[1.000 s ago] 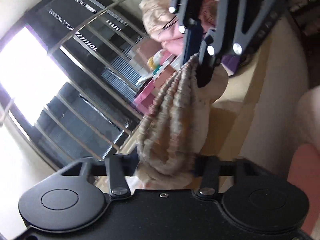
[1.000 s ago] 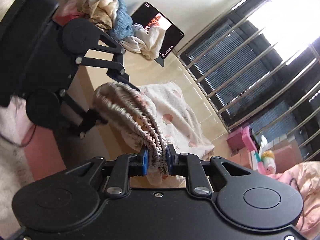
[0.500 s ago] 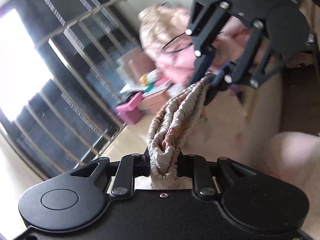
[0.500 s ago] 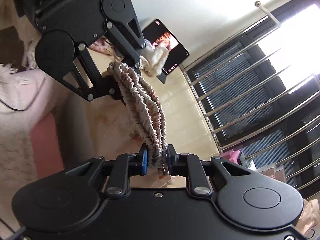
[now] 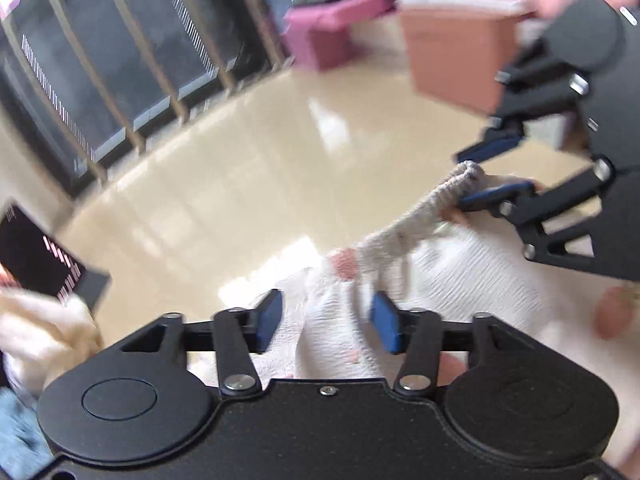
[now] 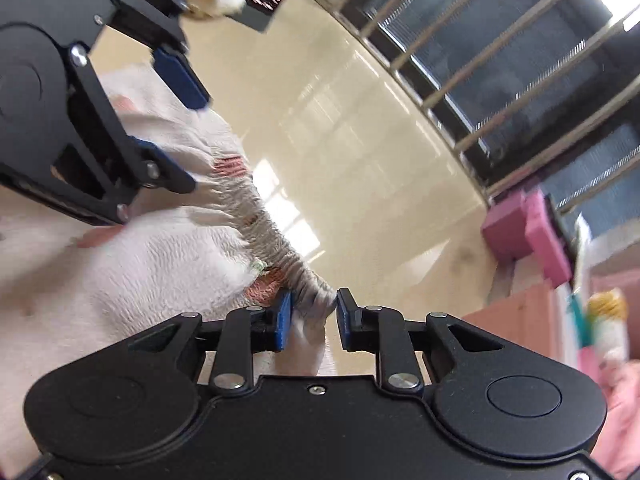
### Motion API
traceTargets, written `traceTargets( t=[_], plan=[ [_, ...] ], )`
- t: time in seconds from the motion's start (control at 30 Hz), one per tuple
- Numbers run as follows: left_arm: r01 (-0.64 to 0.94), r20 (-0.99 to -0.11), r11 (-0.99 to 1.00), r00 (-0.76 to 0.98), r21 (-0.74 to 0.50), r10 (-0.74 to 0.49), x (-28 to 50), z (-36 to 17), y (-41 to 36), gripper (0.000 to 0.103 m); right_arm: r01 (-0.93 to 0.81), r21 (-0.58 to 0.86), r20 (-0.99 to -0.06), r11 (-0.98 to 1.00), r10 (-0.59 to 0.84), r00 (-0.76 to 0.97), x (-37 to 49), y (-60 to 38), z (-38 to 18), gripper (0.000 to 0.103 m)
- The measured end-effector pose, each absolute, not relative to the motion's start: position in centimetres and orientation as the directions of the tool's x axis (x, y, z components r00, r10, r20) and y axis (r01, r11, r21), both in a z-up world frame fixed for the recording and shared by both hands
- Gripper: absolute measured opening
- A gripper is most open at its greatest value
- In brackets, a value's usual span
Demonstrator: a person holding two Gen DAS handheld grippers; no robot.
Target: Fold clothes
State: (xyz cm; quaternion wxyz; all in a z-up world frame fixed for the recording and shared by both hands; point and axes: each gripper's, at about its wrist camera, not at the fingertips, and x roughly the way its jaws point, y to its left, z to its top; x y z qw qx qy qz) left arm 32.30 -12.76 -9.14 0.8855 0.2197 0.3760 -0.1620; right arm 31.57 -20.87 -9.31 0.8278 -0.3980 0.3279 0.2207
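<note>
A white garment (image 5: 460, 276) with pink spots lies spread on the cream tabletop (image 5: 248, 184). Its gathered waistband (image 5: 424, 208) runs from my left gripper to my right one. My left gripper (image 5: 326, 320) hovers low over the cloth, its jaws opening and well apart, pressing on nothing. In the right wrist view it sits at the upper left (image 6: 194, 144). My right gripper (image 6: 314, 316) has the waistband's end (image 6: 316, 300) between its blue pads. Its jaws are opening, and in the left wrist view (image 5: 460, 179) the upper pad stands clear of the cloth.
A dark tablet (image 5: 40, 264) leans at the table's far end beside a pile of cream clothes (image 5: 40, 332). Pink boxes (image 5: 332, 32) and a salmon box (image 5: 452, 52) stand at the other end. A barred window (image 6: 520, 60) runs along the table's far side.
Both grippers came down from holding the bunched waistband in the air to the tabletop. The garment now lies spread out. The left jaws have let go and the right jaws have widened.
</note>
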Motion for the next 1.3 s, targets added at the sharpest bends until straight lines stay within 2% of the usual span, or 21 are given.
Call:
traceTargets(
  t=[0.07, 0.23, 0.37, 0.4, 0.43, 0.47, 0.5, 0.53, 0.6, 0.63, 0.8, 0.9, 1.07, 1.17, 1.3],
  plan=[
    [0.454, -0.758, 0.867, 0.634, 0.205, -0.153, 33.1, -10.2, -11.7, 0.059, -0.614, -0.486, -0.718, 0.622, 0.116, 0.686, 31.9, -21.5, -10.8, 0.027],
    [0.456, -0.756, 0.88, 0.622, 0.137, -0.205, 33.3, -11.3, -9.5, 0.069, -0.551, -0.53, -0.633, 0.645, 0.132, 0.763, 30.1, -22.4, -12.1, 0.027],
    [0.436, -0.756, 0.895, 0.618, 0.1, -0.217, 33.5, -10.6, -9.0, 0.071, -0.531, -0.556, -0.596, 0.639, 0.139, 0.791, 29.5, -22.8, -12.3, 0.028],
    [0.428, -0.754, 0.899, 0.619, 0.089, -0.22, 33.5, -10.2, -8.9, 0.071, -0.525, -0.565, -0.588, 0.637, 0.135, 0.797, 29.4, -22.9, -12.0, 0.034],
    [0.411, -0.741, 0.908, 0.632, 0.075, -0.225, 33.2, -9.5, -8.5, 0.071, -0.515, -0.571, -0.579, 0.639, 0.132, 0.805, 29.2, -23.1, -11.7, 0.049],
    [0.395, -0.728, 0.917, 0.646, 0.059, -0.231, 32.8, -8.8, -8.0, 0.072, -0.494, -0.564, -0.561, 0.662, 0.132, 0.817, 28.8, -23.4, -11.1, 0.06],
    [0.379, -0.713, 0.925, 0.658, 0.034, -0.243, 32.4, -7.9, -7.5, 0.076, -0.471, -0.555, -0.543, 0.685, 0.131, 0.83, 28.3, -23.8, -10.4, 0.077],
    [0.362, -0.698, 0.932, 0.669, 0.007, -0.254, 31.5, -7.2, -6.6, 0.087, -0.451, -0.54, -0.524, 0.71, 0.135, 0.841, 27.8, -24.2, -9.7, 0.085],
    [0.329, -0.659, 0.943, 0.701, -0.041, -0.273, 29.6, -5.8, -4.9, 0.099, -0.433, -0.456, -0.485, 0.777, 0.191, 0.853, 25.9, -25.4, -7.7, 0.091],
    [0.315, -0.633, 0.947, 0.722, -0.057, -0.278, 28.4, -5.2, -4.0, 0.1, -0.426, -0.418, -0.472, 0.803, 0.209, 0.857, 25.0, -25.9, -6.9, 0.094],
    [0.266, -0.592, 0.964, 0.776, -0.009, -0.22, 21.9, -4.6, -1.4, 0.103, -0.453, -0.257, -0.439, 0.854, 0.315, 0.842, 18.8, -26.8, -4.4, 0.103],
    [0.264, -0.643, 0.961, 0.751, 0.083, -0.151, 19.0, -5.9, -1.1, 0.103, -0.476, -0.174, -0.441, 0.862, 0.364, 0.821, 15.7, -26.2, -5.0, 0.103],
    [0.204, -0.63, 0.979, 0.762, 0.014, -0.15, 14.2, -7.5, 0.6, 0.103, -0.452, -0.022, -0.442, 0.892, 0.397, 0.805, 12.4, -24.4, -7.5, 0.103],
    [0.139, -0.585, 0.99, 0.8, -0.037, -0.134, 11.6, -7.6, 1.5, 0.103, -0.482, 0.022, -0.452, 0.876, 0.438, 0.777, 11.6, -23.2, -8.2, 0.103],
    [0.145, -0.573, 0.988, 0.807, -0.045, -0.145, 9.1, -7.7, 2.7, 0.103, -0.511, 0.043, -0.463, 0.858, 0.471, 0.751, 10.9, -21.5, -8.2, 0.103]
  ],
)
